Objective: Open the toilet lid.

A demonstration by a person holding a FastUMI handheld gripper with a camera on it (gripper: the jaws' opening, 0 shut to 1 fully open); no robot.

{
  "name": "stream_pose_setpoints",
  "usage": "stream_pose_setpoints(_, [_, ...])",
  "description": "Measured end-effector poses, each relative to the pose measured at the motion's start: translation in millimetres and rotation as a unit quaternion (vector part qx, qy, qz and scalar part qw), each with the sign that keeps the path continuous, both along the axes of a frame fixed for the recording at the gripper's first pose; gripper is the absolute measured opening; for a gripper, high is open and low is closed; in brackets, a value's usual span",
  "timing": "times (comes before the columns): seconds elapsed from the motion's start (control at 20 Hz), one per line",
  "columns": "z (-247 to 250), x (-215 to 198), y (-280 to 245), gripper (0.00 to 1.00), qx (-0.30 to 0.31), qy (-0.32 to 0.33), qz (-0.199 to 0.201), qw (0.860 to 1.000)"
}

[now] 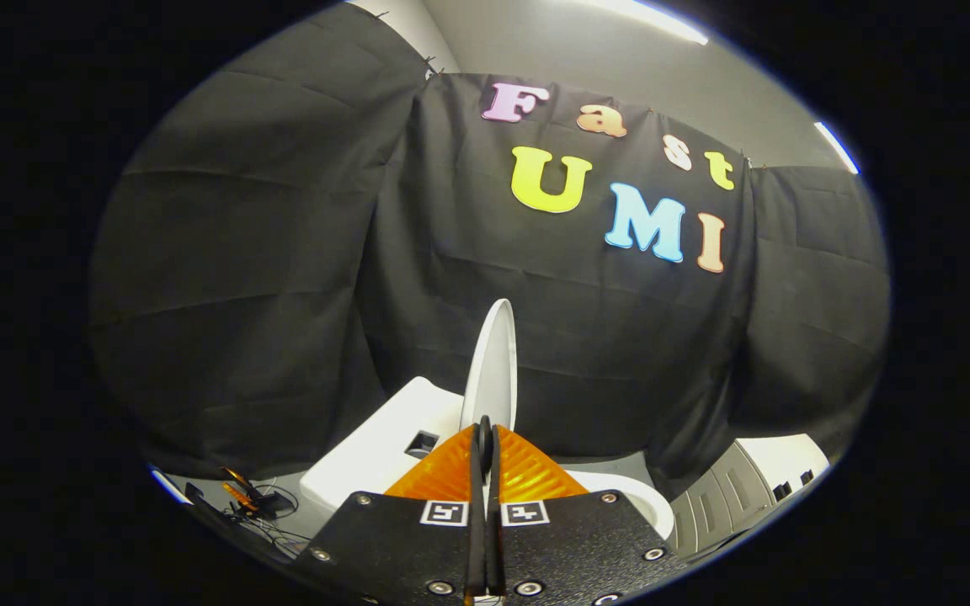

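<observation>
The claw point(486, 438) is clenched: its two orange fingers point(443, 473) meet tip to tip, with only a thin dark seam between them. Whether they pinch the rim of the toilet lid point(493, 362) cannot be told, since the fingertips cover the lid's lower edge.

The white toilet lid stands raised, nearly upright and seen almost edge-on, rising from just beyond the fingertips toward 12 o'clock. It leans slightly toward 1 o'clock against the black cloth wall point(283, 252) behind it.

The white toilet tank point(375, 442) sits at about 10 o'clock from the fingertips, touching the lid's base, with a small dark square recess in its top. The curved white toilet seat point(641, 498) shows at about 4 o'clock from the fingertips, partly hidden by the claw's black plate point(384, 547), which carries two small square markers.

A tangle of cables with orange clips point(249, 501) lies on the floor well off at 9 o'clock. A grey-white cabinet point(746, 488) stands at 3 o'clock, apart from the toilet.
</observation>
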State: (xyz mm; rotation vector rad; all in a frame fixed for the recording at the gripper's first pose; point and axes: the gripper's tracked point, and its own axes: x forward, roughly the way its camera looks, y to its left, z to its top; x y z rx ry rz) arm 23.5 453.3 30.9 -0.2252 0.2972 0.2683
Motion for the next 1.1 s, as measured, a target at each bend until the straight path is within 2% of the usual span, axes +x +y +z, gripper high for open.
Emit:
stream_pose_setpoints(0.15, [-3.2,-4.4,12.2,0.02,0.023,0.001,0.005,1.000])
stream_pose_setpoints(0.45, [-3.4,-5.7,21.7,0.02,0.017,-0.005,0.018,1.000])
stream_pose_setpoints(0.55, [-1.7,-3.3,20.8,0.06,0.015,-0.004,0.031,0.999])
stream_pose_setpoints(0.8, [-5.5,-3.9,23.0,0.18,0.057,0.027,0.083,0.995])
stream_pose_setpoints(0.9, [-1.6,-15.3,17.3,0.34,0.066,0.032,0.088,0.993])
stream_pose_setpoints(1.1, [20.4,-35.5,7.2,0.95,0.090,0.026,0.126,0.988])
